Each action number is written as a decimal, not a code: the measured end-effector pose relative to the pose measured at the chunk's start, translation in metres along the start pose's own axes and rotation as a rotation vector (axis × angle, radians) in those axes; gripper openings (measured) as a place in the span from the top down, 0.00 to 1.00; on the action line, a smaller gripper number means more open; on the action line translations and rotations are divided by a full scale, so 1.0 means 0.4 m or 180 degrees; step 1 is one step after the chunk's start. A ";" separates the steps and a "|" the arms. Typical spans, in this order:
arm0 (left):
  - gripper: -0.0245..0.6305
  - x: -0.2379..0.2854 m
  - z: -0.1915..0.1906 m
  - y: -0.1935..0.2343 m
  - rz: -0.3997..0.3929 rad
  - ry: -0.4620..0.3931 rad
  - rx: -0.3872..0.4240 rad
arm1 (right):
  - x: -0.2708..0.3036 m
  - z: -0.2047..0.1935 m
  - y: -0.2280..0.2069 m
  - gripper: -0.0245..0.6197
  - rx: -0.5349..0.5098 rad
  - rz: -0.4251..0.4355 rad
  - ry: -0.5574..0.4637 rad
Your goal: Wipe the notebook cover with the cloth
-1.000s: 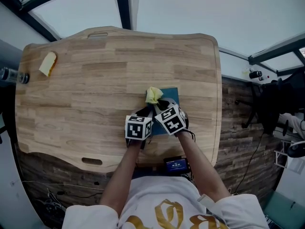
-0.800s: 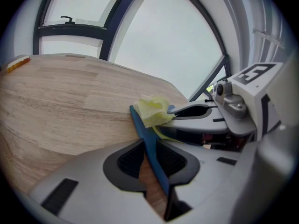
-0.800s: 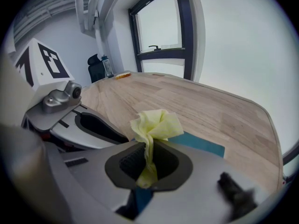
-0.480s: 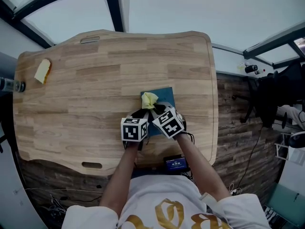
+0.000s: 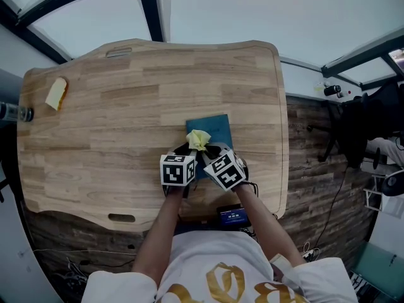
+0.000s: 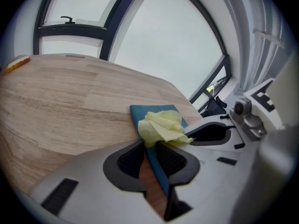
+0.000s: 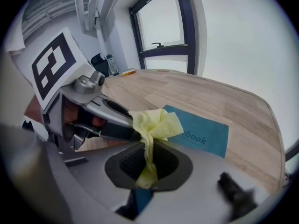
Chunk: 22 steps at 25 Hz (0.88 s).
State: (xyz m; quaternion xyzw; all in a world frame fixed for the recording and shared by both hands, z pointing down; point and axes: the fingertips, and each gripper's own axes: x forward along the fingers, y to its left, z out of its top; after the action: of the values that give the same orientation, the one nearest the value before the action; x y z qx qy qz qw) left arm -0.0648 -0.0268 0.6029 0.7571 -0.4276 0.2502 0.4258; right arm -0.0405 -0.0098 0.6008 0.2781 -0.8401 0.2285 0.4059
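Far off at the left end of the worktop lies a small yellow piece, well apart from the work and playing no part in it.

Nearer the middle, the left gripper is low at the front edge. Its jaws are drawn in narrow on the left edge of the notebook, and the blue edge runs straight between them against the right-hand pad. I take that as an anchoring hold, there so the thin book cannot skate over the smooth wood once it is rubbed.

The notebook itself lies flat, teal cover up, a little right of the worktop's centre and close to the person. On its near-left corner sits the cloth, a crumpled yellow wad bunched just beyond both sets of jaws.

The right gripper, just beside the left one with their tips almost meeting, has its jaws closed on a tail of that cloth, so the loose bunch fans out ahead as a soft pad. That suits wiping, since fabric meets the cover rather than hard plastic.

Most of the cover stretches bare beyond the wad, toward the far side and the right. Strokes that way would carry the cloth away from the pinned edge.
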 end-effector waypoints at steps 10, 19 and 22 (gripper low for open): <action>0.83 -0.002 -0.002 -0.001 0.0002 -0.0001 -0.0004 | -0.018 -0.029 0.036 0.90 -0.0052 0.0014 0.0065; 0.83 -0.001 -0.002 0.000 0.0007 -0.0008 0.0007 | -0.031 -0.057 0.071 0.90 -0.0100 0.0162 0.0052; 0.83 -0.001 -0.004 -0.001 0.0007 -0.0008 0.0000 | -0.037 -0.070 0.089 0.90 -0.0120 0.0243 0.0063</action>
State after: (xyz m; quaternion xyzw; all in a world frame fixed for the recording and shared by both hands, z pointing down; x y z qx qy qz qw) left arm -0.0647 -0.0253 0.6035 0.7570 -0.4290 0.2497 0.4250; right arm -0.0405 0.0380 0.5990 0.2359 -0.8501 0.2307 0.4104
